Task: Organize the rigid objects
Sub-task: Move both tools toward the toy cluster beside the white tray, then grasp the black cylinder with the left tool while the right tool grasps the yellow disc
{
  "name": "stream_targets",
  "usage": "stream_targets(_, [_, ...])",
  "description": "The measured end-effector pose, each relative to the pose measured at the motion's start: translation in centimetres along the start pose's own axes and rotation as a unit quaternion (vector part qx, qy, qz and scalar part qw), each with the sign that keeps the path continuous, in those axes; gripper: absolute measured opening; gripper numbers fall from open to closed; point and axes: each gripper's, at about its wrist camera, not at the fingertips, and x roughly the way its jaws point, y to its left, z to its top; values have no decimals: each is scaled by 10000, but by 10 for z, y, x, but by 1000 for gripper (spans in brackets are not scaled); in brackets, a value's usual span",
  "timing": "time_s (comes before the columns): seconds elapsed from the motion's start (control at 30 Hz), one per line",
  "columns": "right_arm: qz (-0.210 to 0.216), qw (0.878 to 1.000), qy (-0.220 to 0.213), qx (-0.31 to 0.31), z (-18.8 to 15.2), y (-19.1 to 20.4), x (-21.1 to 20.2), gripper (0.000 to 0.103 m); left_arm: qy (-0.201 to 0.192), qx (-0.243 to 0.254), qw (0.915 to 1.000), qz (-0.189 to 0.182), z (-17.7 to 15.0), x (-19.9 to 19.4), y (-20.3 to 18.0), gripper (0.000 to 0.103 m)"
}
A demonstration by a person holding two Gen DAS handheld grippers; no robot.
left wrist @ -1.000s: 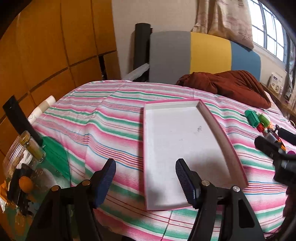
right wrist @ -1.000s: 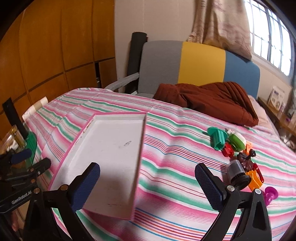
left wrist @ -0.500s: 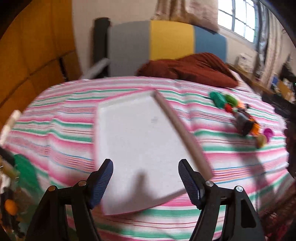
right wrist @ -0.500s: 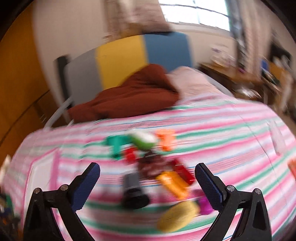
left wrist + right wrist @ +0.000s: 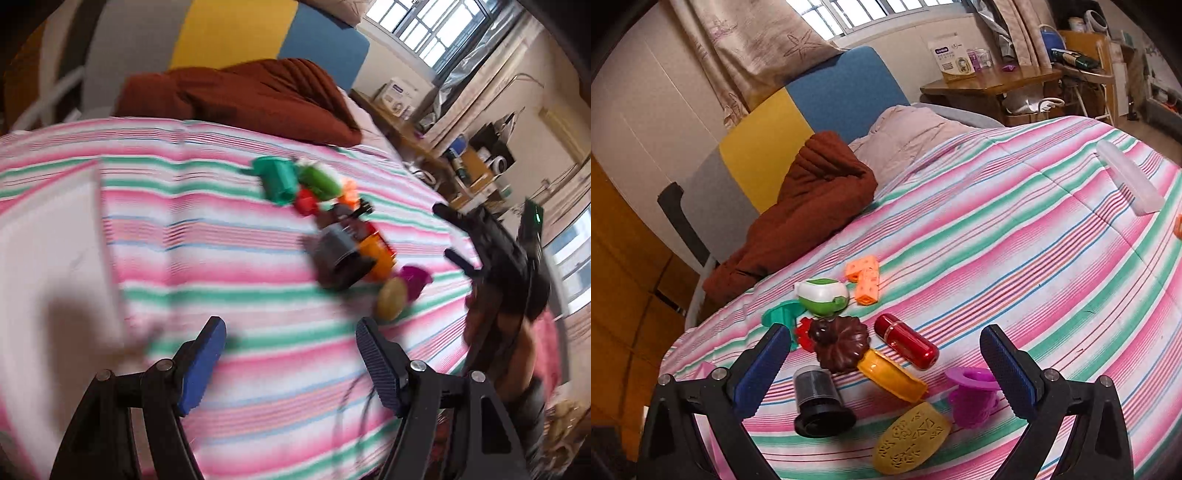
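Observation:
A pile of small toys lies on the striped bedspread: black cylinder (image 5: 818, 398), brown flower-shaped mould (image 5: 842, 347), red capsule (image 5: 907, 341), yellow oval (image 5: 910, 437), magenta cup (image 5: 973, 397) and green-white teapot (image 5: 822, 295). My right gripper (image 5: 886, 354) hovers open just above the near side of the pile, holding nothing. In the blurred left wrist view the white tray (image 5: 44, 240) is at the left, with the black cylinder (image 5: 338, 258) and yellow oval (image 5: 391, 299) ahead to the right. My left gripper (image 5: 291, 350) is open and empty over bare bedspread. The right gripper (image 5: 452, 236) shows beyond the pile.
A brown blanket (image 5: 809, 214) is bunched at the head of the bed by the grey, yellow and blue headboard (image 5: 798, 122). A clear plastic case (image 5: 1128, 182) lies far right on the bedspread. A wooden desk (image 5: 990, 83) with clutter stands beyond the bed.
Both views swung right, from the white tray to the toy pile. The right gripper came in over the toys and rolled. The left gripper left the tray, its jaws slightly wider.

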Motion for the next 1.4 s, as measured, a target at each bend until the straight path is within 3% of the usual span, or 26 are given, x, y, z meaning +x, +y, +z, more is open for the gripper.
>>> stream_targets(0.2, [163, 9998, -91, 3, 1, 1, -8, 103, -18, 28, 10000, 58, 38, 56, -28, 77])
stream_targets(0.3, [300, 9994, -97, 138, 3, -3, -9, 103, 352, -118, 9993, 11, 50, 91, -35, 86])
stream_targets(0.43, [391, 9988, -106, 285, 5, -7, -10, 103, 692, -185, 9973, 183, 60, 128, -42, 86])
stream_targets(0.57, [460, 9979, -149, 432, 8, -13, -13, 103, 788, -295, 9961, 258, 63, 147, -44, 84])
stream_targets(0.6, [459, 9977, -168, 474, 9, -14, -13, 103, 706, -269, 9966, 329, 63, 148, -46, 78])
stream_targets(0.63, [468, 9973, -192, 526, 9, -16, -14, 103, 669, -222, 9967, 396, 63, 150, -48, 63])
stream_targets(0.73, [444, 9968, -185, 646, 11, -23, -14, 103, 580, -179, 9967, 539, 60, 150, -50, 53])
stream_targets(1.07, [-448, 9928, 858, 710, 3, -37, 20, 102, 293, 286, 9969, 669, 20, 104, -26, 49])
stream_targets(1.3, [-126, 9972, 730, -115, -7, -6, 11, 98, 121, 245, 9973, 677, -11, 76, -9, 48])
stream_targets(1.4, [261, 9950, 819, -511, -13, 15, 10, 84, 99, 243, 9971, 708, -18, 70, -8, 47])
